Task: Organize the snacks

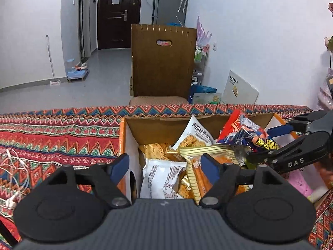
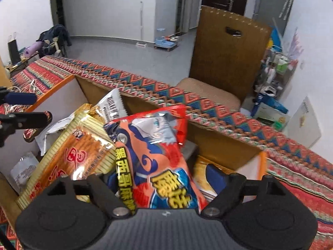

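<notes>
Left gripper [image 1: 165, 163]: my jaws are spread wide and grip nothing; the left finger [image 1: 119, 165] hangs over the box's left wall, the right finger over the packets inside.
Right gripper [image 2: 158, 179]: my jaws stand wide apart with the red and blue snack bag [image 2: 158, 156] lying between them; the right blue pad [image 2: 216, 177] shows a gap to the bag, and the left pad is hidden behind the packets, so I cannot tell whether it touches. Nothing is pinched.
Red and blue snack bag: straight ahead of my right tool, tilted up, its top edge pointing away from me; from my left tool it sits ahead and to the right [image 1: 247, 133], at the box's right end.
Cardboard box [image 1: 133, 129]: open, directly ahead of and below my left tool, on the patterned cloth [image 1: 52, 133].
Orange striped packet [image 2: 83, 152]: just left of the red and blue bag, touching it.
White packet [image 1: 162, 177]: between my left fingers, low in the box.
Upright white pouch [image 1: 197, 133]: ahead of my left tool, leaning toward the box's far wall.
Earphones [image 1: 12, 179]: far left of my left tool, on the cloth.
Chair [image 1: 162, 62]: beyond the table edge.
</notes>
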